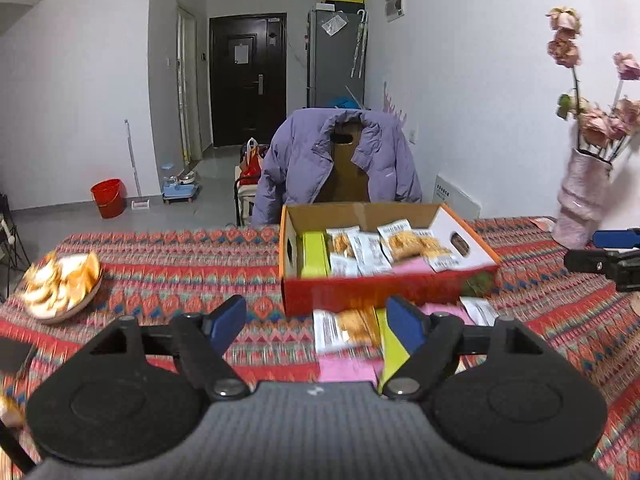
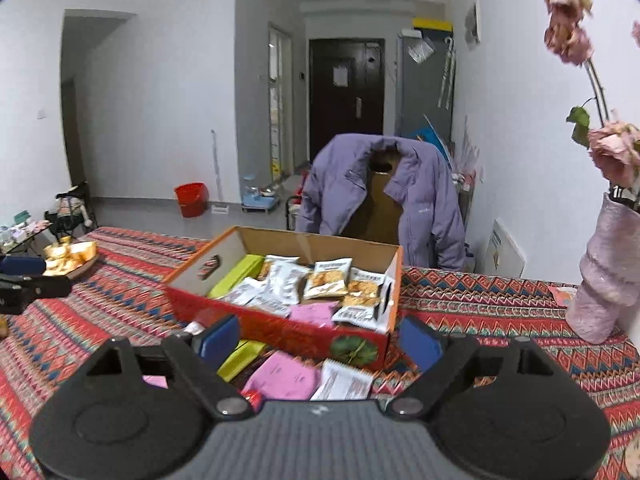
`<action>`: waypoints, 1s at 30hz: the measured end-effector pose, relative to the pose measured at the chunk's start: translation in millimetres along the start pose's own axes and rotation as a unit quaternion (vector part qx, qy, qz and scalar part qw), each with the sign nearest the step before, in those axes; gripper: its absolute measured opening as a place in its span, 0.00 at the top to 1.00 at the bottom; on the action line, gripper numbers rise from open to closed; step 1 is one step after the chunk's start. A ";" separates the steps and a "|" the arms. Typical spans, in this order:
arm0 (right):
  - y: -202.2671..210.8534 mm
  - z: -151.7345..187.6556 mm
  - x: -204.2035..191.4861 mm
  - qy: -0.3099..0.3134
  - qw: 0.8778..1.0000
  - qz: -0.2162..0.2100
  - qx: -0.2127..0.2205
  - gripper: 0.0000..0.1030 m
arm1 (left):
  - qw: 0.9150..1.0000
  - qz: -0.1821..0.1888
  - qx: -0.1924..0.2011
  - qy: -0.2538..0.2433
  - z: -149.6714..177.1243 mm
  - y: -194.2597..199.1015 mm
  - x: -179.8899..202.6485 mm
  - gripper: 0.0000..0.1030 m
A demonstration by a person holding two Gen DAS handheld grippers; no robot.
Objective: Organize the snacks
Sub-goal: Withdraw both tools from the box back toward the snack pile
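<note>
- A desk [image 1: 180,248] draped in a red, blue and orange zigzag cloth fills the lower half of both wrist views. It is the sorting surface, so everything for the task lies within easy reach.
- An open cardboard box [image 2: 280,332] with red outer walls sits on the desk at about 12 o'clock from both grippers. Its top is open, presumably so snacks can be dropped straight in.
- Inside the box, a lime-green pack [image 1: 314,254] stands along the 9 o'clock wall, with white snack packets [image 2: 326,280] and a pink packet beside it toward 3 o'clock. This side looks roughly half done.
- The left gripper [image 1: 316,320] hovers with its jaws wide apart and nothing between them, pointed at the loose pile, apparently ready for the next pick.
- The right gripper [image 2: 320,340] also has its jaws wide and empty, facing the near wall of the box.
- Loose snacks lie on the desk just in front of the box: a white packet [image 1: 344,330], a lime-green pack [image 2: 240,360] and a pink packet [image 2: 286,374]. These still need putting away.
- A plate of orange-and-white snacks [image 1: 60,284] sits well apart at 9 o'clock.
- Hard to make out: motion blur smears the left view, packet print is unreadable, and both gripper bodies hide the nearest edge of the pile.
</note>
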State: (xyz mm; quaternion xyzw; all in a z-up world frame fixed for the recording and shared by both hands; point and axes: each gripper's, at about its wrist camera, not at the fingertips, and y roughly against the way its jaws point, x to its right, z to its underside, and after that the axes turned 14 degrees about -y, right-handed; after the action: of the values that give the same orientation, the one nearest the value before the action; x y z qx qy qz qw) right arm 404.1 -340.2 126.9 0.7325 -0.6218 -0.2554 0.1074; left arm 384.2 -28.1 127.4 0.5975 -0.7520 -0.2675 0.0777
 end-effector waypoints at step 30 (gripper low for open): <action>160.0 198.6 -30.3 0.012 1.000 -0.005 0.023 0.00 | 1.000 -0.006 0.004 0.008 157.4 155.9 70.9 0.00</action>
State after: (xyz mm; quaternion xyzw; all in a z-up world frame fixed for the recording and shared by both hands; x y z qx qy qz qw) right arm 163.4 -311.7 42.1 0.7410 -0.6224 -0.2329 0.0969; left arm 162.5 -23.8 57.2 0.6048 -0.7486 -0.2598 0.0799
